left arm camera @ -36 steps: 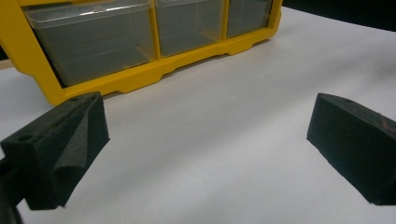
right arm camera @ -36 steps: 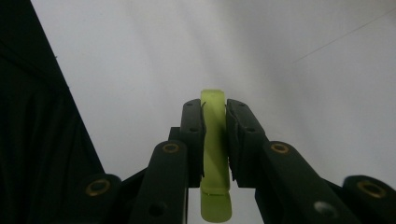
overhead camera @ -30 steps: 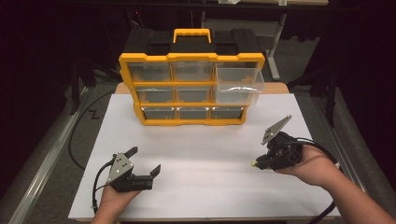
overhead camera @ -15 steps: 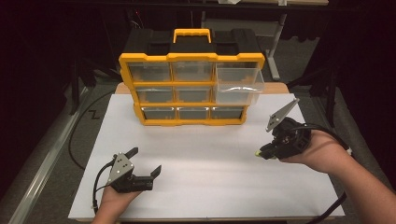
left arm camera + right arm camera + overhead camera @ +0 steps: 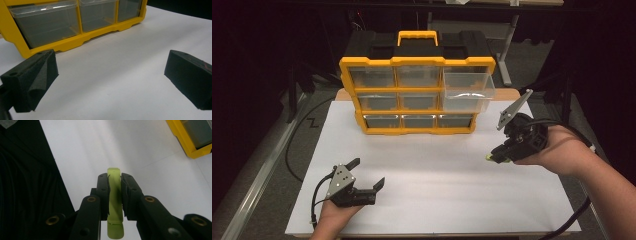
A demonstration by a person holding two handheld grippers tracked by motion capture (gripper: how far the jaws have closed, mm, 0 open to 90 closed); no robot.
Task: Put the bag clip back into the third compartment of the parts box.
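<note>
1. Your right tool [image 5: 493,156] was clamped on a yellow-green piece [image 5: 114,202], held above the worktop [image 5: 452,165], right of the yellow drawer cabinet [image 5: 417,95].
2. Your left tool [image 5: 368,176] sat wide open, empty, in front of the cabinet.

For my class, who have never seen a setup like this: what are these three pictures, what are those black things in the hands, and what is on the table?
A person holds a two-jaw tool in each hand. The high view looks down on the white table. At its back stands a yellow drawer cabinet with its top right drawer pulled out. The other two pictures come from cameras riding on the tools. The left tool rests low, its jaws wide apart with nothing between them. The right tool is raised and pinches a small yellow-green piece; I cannot tell what it is.
</note>
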